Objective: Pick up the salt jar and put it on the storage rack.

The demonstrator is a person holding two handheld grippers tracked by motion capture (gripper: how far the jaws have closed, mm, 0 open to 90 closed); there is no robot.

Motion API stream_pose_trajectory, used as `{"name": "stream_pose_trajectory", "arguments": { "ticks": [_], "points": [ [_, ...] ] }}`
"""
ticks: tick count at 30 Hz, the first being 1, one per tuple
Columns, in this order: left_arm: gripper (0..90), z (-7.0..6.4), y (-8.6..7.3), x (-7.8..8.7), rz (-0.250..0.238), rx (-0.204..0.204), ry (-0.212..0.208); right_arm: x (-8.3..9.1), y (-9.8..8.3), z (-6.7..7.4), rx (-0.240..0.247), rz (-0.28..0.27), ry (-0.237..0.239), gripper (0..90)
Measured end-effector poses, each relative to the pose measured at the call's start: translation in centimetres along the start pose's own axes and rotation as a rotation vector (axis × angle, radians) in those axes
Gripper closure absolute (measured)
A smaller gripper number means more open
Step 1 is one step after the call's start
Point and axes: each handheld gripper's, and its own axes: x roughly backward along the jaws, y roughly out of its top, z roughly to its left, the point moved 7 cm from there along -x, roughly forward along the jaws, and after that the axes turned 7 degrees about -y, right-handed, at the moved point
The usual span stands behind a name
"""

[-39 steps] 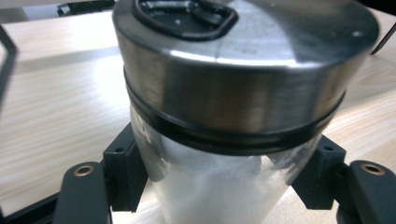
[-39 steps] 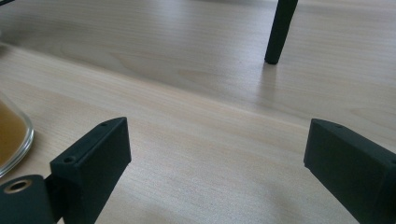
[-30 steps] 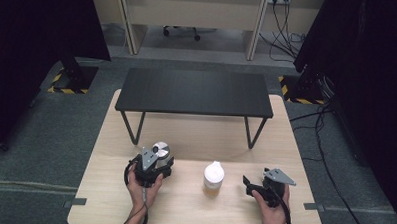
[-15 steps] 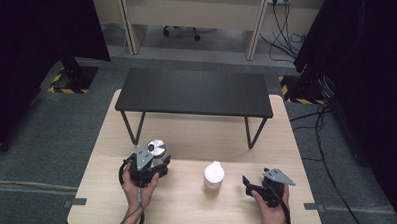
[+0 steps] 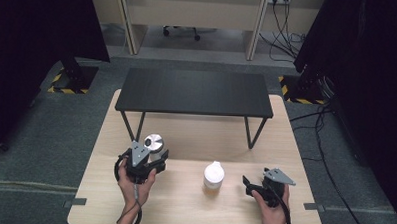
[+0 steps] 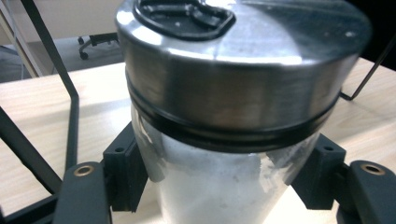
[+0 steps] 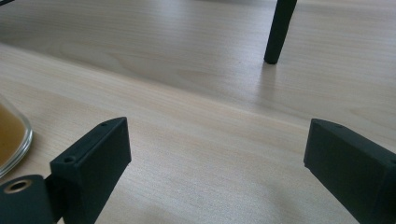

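- Jaws of my left gripper point(image 6: 210, 186) sat closed against the shaker's point(image 6: 233, 116) glass body, its long axis upright between them, steel lid above.
- I had the right gripper point(image 7: 217, 168) spread wide, empty over the table point(image 7: 196, 93).
- Beyond its jaw, a glass jar point(image 5: 213, 176) stood between both grippers.

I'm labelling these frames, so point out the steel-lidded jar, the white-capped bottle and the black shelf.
jar point(image 6: 233, 88), left gripper view, on the side of its steel lid.
bottle point(image 5: 214, 171), high view, on its white cap.
shelf point(image 5: 194, 92), high view, on the middle of its black top.
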Motion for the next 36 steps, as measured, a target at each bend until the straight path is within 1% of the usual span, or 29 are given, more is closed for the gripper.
{"name": "stream_pose_trajectory", "arguments": {
  "ticks": [3, 4, 5, 8, 15, 19, 23, 24, 29, 34, 36],
  "points": [
    [31.2, 0.3, 0.9, 0.3, -0.001, -0.008, 0.007, 0.0, 0.0, 0.0, -0.001, -0.002, 0.001, 7.6],
    [31.2, 0.3, 0.9, 0.3, -0.001, -0.008, 0.007, 0.0, 0.0, -0.1, -0.002, -0.001, 0.002, 7.6],
    [31.2, 0.4, 1.5, 0.4, -0.004, -0.016, 0.013, 0.0, 0.0, -0.1, -0.003, 0.0, 0.003, 7.6],
    [31.2, 0.6, 2.4, 0.7, -0.005, -0.025, 0.024, 0.0, 0.0, -0.1, -0.003, 0.0, 0.004, 7.6],
    [31.2, 1.0, 4.0, 1.2, 0.0, -0.04, 0.037, 0.0, 0.0, -0.1, -0.003, -0.001, 0.005, 7.6],
    [31.2, 1.2, 4.7, 1.5, -0.005, -0.045, 0.048, 0.0, 0.0, -0.1, -0.004, -0.002, 0.005, 7.6],
    [31.2, 1.4, 5.0, 1.6, -0.008, -0.045, 0.05, 0.0, 0.0, -0.1, -0.004, -0.002, 0.006, 7.5],
    [31.2, 1.6, 5.2, 1.7, -0.01, -0.039, 0.048, 0.0, 0.0, -0.1, -0.004, -0.002, 0.005, 7.5],
    [31.2, 1.7, 5.9, 1.6, -0.011, -0.042, 0.054, 0.0, 0.0, -0.1, -0.003, -0.002, 0.005, 7.5],
    [31.2, 1.9, 6.5, 1.6, -0.013, -0.032, 0.058, 0.0, 0.0, -0.1, -0.004, -0.002, 0.005, 7.6],
    [31.2, 1.9, 7.0, 1.7, -0.015, -0.037, 0.063, 0.0, 0.0, -0.1, -0.004, -0.003, 0.005, 7.6]
  ]
}}
